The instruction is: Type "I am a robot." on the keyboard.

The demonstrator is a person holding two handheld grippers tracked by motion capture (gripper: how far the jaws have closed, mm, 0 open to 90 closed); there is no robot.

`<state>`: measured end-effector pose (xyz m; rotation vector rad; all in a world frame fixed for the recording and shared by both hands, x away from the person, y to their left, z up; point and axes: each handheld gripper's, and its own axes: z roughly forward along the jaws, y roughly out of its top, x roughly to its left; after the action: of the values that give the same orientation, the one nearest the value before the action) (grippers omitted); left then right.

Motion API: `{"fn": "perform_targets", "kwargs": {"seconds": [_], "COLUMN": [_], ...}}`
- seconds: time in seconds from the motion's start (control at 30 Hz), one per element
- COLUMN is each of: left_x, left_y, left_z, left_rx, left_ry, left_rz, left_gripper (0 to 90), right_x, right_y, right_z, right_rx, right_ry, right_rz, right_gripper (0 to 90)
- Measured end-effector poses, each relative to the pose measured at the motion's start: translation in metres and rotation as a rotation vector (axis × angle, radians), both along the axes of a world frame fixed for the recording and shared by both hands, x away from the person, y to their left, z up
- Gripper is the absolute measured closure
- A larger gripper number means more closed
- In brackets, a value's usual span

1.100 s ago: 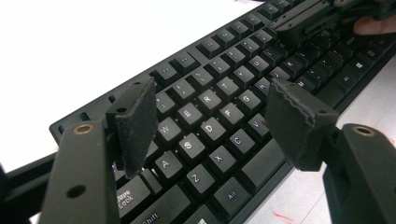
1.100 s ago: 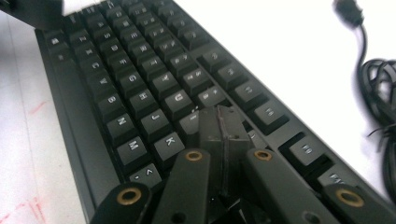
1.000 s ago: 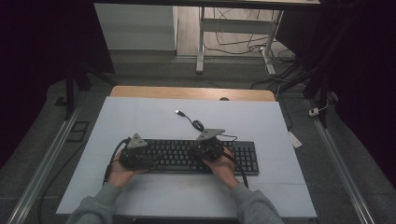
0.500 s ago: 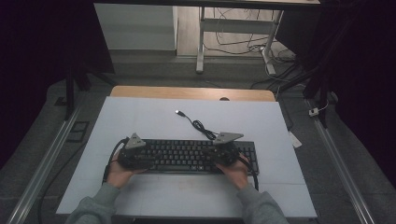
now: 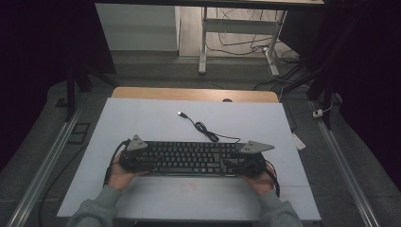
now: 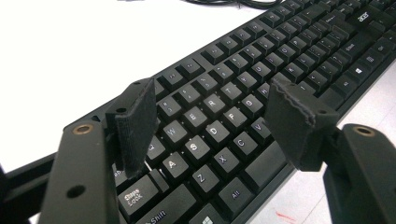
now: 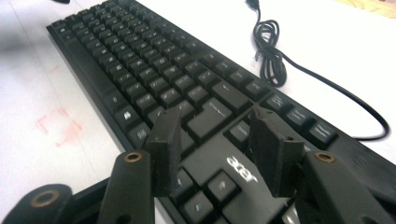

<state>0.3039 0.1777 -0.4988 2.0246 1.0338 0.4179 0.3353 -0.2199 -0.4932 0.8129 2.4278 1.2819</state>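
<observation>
We hover both open tools, left tool (image 5: 142, 160) and right tool (image 5: 236, 164), over the keyboard (image 5: 189, 156) on the bench (image 5: 142, 118). The right tool's jaws have just been opening, nothing between them. Its cable (image 5: 203, 127) lies loose, untidied.

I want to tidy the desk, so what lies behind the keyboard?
Behind the keyboard, its black cable lies loosely bundled on the white table and ends in a plug. Where the cable joins the keyboard is hidden by the right gripper.

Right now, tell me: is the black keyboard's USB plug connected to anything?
No: the USB plug on the black keyboard's cable lies loose on the white tabletop.
</observation>
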Motion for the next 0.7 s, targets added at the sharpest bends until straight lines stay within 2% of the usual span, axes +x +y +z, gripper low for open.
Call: {"fn": "perform_targets", "kwargs": {"seconds": [0.23, 0.47, 0.57, 0.7], "left_x": [0.0, 0.003, 0.004, 0.005], "left_y": [-0.003, -0.014, -0.022, -0.033], "left_z": [0.0, 0.0, -0.001, -0.003], "left_rx": [0.003, -0.001, 0.004, 0.021], "left_ry": [0.0, 0.001, 0.002, 0.008], "left_rz": [-0.003, -0.031, -0.054, -0.095], "left_gripper": [35.4, 44.0, 52.1, 70.6], "right_x": [-0.002, -0.002, -0.001, 0.0], "right_y": [-0.004, -0.001, -0.001, 0.0], "right_z": [-0.001, -0.003, -0.003, -0.004], "right_rx": [0.01, -0.007, -0.008, -0.005], "right_ry": [-0.011, -0.007, -0.008, -0.001], "right_rz": [0.002, 0.017, 0.016, 0.018], "right_gripper": [51.6, 51.1, 51.1, 51.0]}}
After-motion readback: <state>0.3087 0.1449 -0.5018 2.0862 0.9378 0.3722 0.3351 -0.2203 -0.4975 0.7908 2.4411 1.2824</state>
